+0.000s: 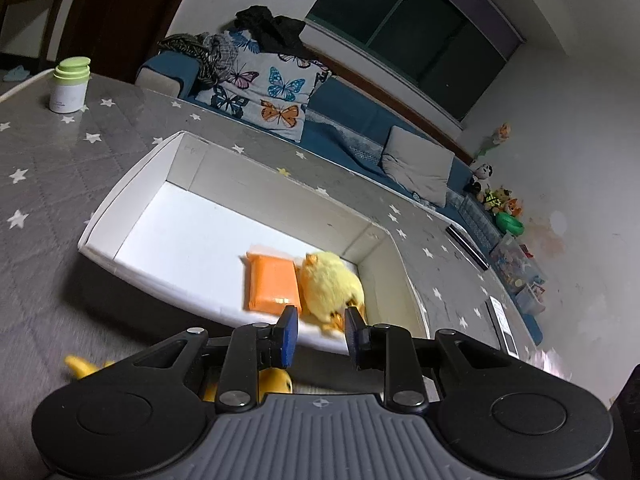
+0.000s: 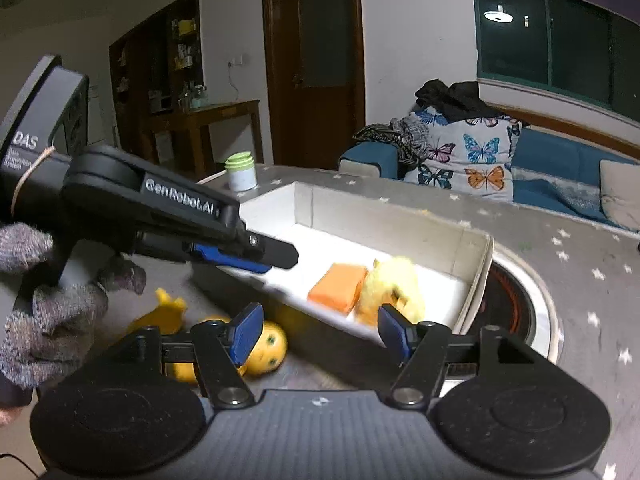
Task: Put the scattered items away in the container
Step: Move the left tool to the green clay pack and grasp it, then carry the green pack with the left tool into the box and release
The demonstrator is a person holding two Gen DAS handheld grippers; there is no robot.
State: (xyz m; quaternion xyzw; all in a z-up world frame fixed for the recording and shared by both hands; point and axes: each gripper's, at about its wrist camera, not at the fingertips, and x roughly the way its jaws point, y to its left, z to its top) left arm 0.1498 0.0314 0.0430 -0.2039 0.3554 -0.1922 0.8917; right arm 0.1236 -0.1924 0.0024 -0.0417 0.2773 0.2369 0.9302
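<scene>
**Over the white box: both claws empty, one toy outside**

Above the near wall of the white box (image 1: pixel 132 216), the left claw (image 1: pixel 318 334) hangs with its blue pads (image 1: pixel 289 336) parted and nothing between them. Inside the box, toward its 3 o'clock end in the left wrist view, an orange packet (image 1: pixel 272 284) lies flat, touching a fluffy yellow plush chick (image 1: pixel 330 288) on the side nearer that end. A yellow toy figure (image 2: pixel 268 346) lies outside on the star-patterned grey counter (image 1: pixel 48 184), just beside the box's near wall; in the right wrist view it sits at 7 o'clock from the packet, partly hidden behind the right claw (image 2: pixel 318 332), whose pads are spread wide and hold nothing. A gloved left hand (image 2: pixel 52 312) grips the left tool at 9 o'clock. A white jar with green lid (image 1: pixel 71 85) stands upright at 11 o'clock, well apart from the box. A round recessed burner (image 2: pixel 516 304), possibly a hotplate, adjoins the box's far end.
</scene>
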